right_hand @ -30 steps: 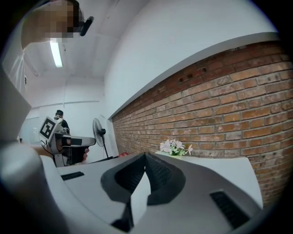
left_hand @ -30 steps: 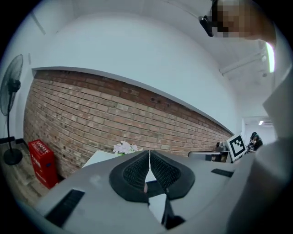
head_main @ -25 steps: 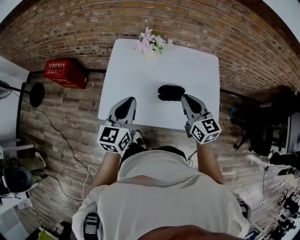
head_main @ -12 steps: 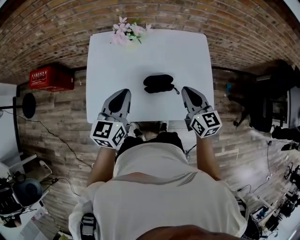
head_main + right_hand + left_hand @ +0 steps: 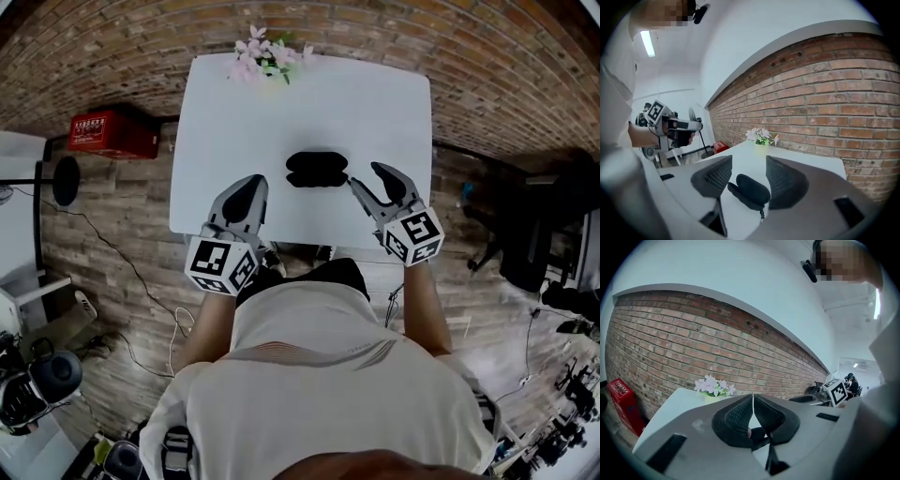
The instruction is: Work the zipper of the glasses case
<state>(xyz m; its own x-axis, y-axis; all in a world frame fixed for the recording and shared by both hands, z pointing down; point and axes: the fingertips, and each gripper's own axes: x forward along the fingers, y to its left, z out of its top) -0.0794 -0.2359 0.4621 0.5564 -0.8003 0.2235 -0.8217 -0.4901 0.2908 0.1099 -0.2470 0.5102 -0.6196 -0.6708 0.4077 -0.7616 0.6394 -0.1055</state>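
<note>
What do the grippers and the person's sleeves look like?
The left gripper and right gripper are grey, tapering shells with black ribbed pads inside the jaws. Each carries a white cube printed with black square markers. The person wears a light short-sleeved shirt. The right one's jaws have just been opening, nothing between them.

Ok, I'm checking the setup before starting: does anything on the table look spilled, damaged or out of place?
Nothing stands out. The glasses case lies flat in the middle of the table, and the flowers stand upright at its far edge.
</note>
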